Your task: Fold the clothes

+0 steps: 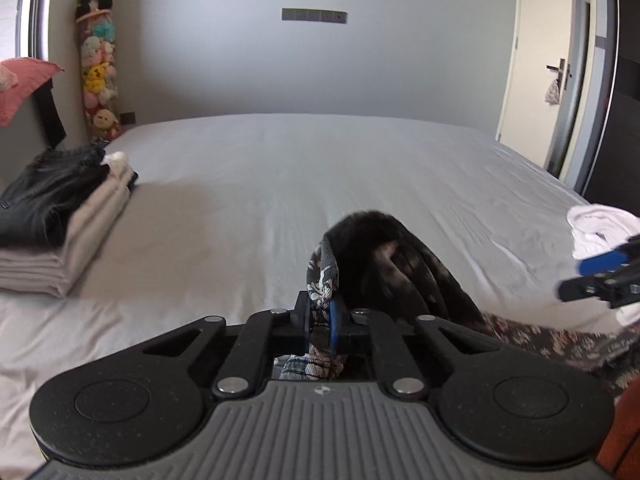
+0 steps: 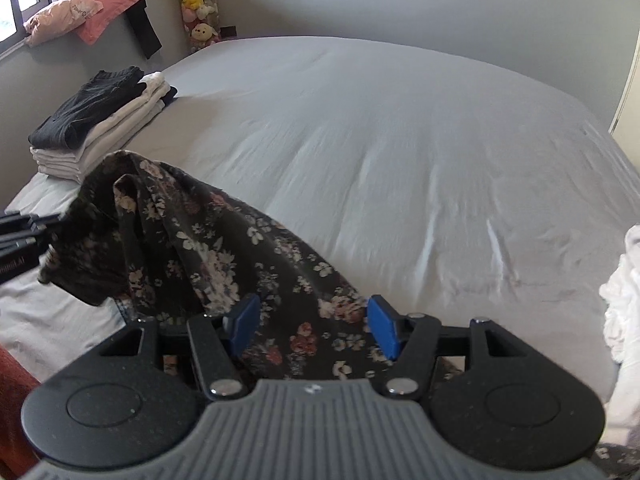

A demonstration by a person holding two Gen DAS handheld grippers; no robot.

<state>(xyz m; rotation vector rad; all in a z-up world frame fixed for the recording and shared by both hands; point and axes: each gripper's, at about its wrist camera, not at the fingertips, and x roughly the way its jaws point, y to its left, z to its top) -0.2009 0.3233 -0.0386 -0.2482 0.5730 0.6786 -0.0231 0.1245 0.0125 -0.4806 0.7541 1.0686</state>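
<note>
A wide bed with a pale grey sheet (image 2: pixel 400 140) carries a stack of folded dark and cream clothes (image 2: pixel 100 120) at its left edge. Above its near edge, the left tool (image 1: pixel 320 320) clamps a dark floral cotton garment (image 2: pixel 224 248); the right tool (image 2: pixel 314 326) gapes around it.

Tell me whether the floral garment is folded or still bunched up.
Bunched, not folded. The floral garment hangs in loose crumpled drapes from the shut left gripper; the right gripper is open around it.
</note>
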